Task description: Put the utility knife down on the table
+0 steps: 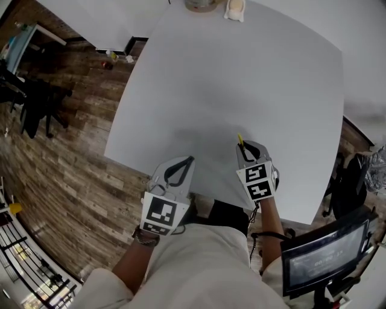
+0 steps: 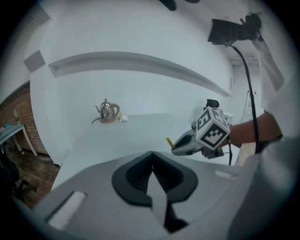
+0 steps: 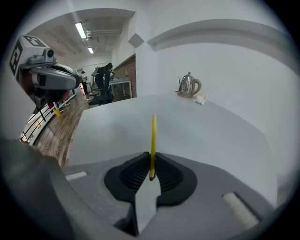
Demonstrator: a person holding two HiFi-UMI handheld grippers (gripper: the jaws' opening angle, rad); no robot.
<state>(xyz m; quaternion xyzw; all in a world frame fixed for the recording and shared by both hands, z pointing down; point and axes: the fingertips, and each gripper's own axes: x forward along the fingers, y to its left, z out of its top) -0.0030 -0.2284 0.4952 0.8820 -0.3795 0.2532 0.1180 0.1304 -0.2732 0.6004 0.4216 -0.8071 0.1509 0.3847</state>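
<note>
The utility knife is a thin yellow strip standing edge-on between the dark pads of my right gripper, which is shut on it. In the head view the knife's yellow tip pokes out ahead of the right gripper, low over the white table near its front edge. The left gripper view shows the same knife pointing at the tabletop. My left gripper hovers at the table's near edge, shut with nothing in it.
A metal kettle and a small pale object stand at the table's far end. Wooden floor with dark chairs lies to the left; a monitor stands at the lower right.
</note>
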